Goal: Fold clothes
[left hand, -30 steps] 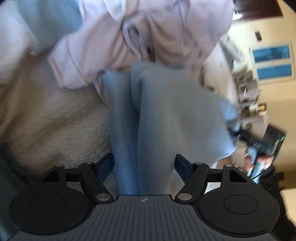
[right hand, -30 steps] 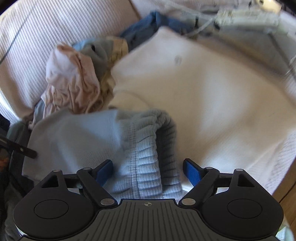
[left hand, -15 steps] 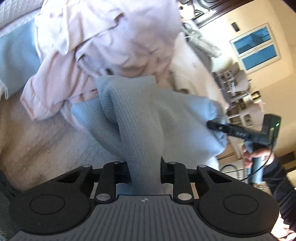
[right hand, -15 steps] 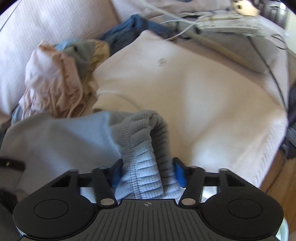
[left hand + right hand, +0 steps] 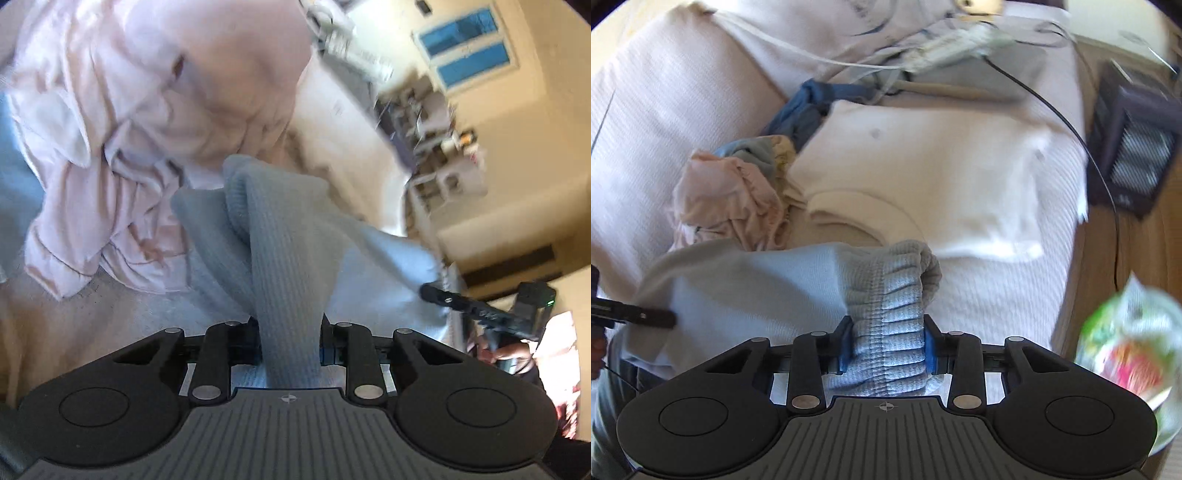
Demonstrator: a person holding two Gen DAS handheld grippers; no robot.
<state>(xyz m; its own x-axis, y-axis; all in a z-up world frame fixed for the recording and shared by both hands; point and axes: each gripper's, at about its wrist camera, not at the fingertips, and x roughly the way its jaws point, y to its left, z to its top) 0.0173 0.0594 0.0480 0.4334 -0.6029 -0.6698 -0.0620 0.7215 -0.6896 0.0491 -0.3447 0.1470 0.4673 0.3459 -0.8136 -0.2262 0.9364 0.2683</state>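
Observation:
A light blue knit garment [image 5: 280,240] hangs stretched between both grippers above the bed. My left gripper [image 5: 290,332] is shut on a bunched fold of it. In the right wrist view my right gripper [image 5: 888,343] has the garment's ribbed waistband [image 5: 897,295] between its blue pads. Those jaws are still closing and the pads press the cloth. A black finger of the left gripper [image 5: 635,315] bites the garment's far corner at the left edge. A crumpled pink garment [image 5: 147,129] lies just behind the blue one.
A cream sweater [image 5: 923,177] lies flat on the white bed cover [image 5: 646,110]. Beside it are a pink and blue clothes pile [image 5: 727,199] and a dark blue garment [image 5: 801,114]. A power strip [image 5: 960,44] with cables lies at the back. A black box [image 5: 1134,147] and a colourful packet [image 5: 1126,350] sit past the bed's right edge.
Both grippers went from open around the blue garment to closed on it. They have lifted it off the bed. The right gripper has swung toward the bed's right edge.

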